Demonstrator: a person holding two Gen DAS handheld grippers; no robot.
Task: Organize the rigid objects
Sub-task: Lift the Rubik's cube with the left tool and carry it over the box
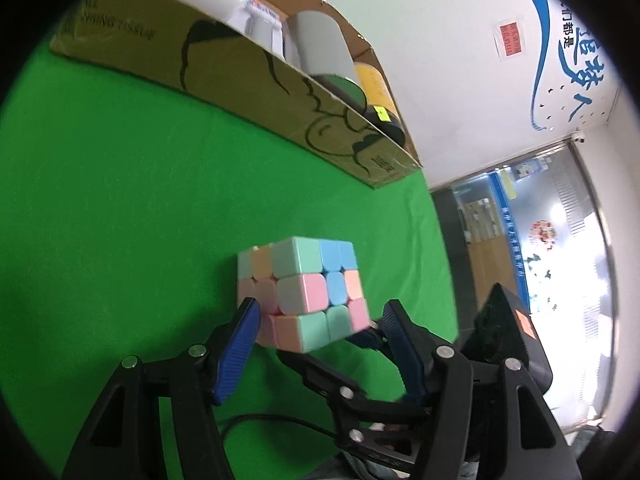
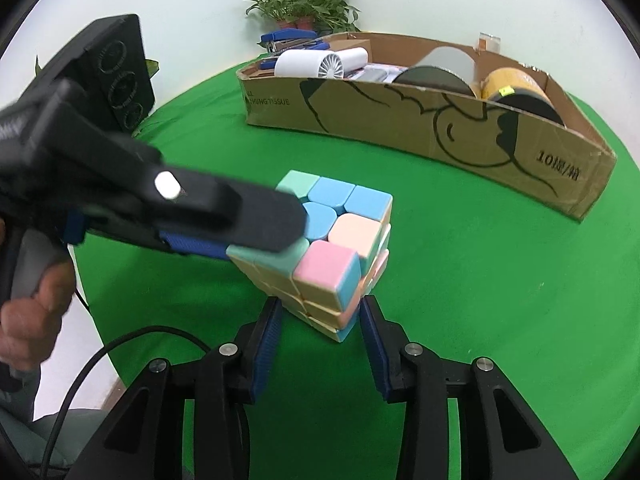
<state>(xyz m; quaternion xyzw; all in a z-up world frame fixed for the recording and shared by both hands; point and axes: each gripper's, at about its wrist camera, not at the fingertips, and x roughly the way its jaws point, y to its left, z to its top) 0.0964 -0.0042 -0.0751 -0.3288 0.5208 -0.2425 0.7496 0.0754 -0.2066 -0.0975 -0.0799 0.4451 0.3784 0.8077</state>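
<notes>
A pastel puzzle cube (image 1: 304, 292) (image 2: 332, 236) hangs tilted above the green cloth, with its layers slightly twisted. My right gripper (image 2: 320, 316) is shut on its lower corner, a blue pad pressed on each side. My left gripper (image 1: 320, 316) straddles the cube from the left side. Its left pad lies against the cube, while its right pad (image 1: 394, 320) stands a little off it, so the jaws are open. In the right wrist view one left finger (image 2: 256, 216) crosses the cube's top. The right gripper's fingers (image 1: 320, 376) come in from below in the left wrist view.
A long cardboard box (image 2: 400, 120) (image 1: 240, 76) stands behind the cube, holding a white fan (image 2: 316, 62), grey rolls, a yellow roll (image 2: 516, 80) and a blue stapler. A potted plant (image 2: 304, 0) stands behind the box. A hand (image 2: 28, 320) holds the left gripper's handle. A black cable (image 2: 100, 352) trails near the table's front edge.
</notes>
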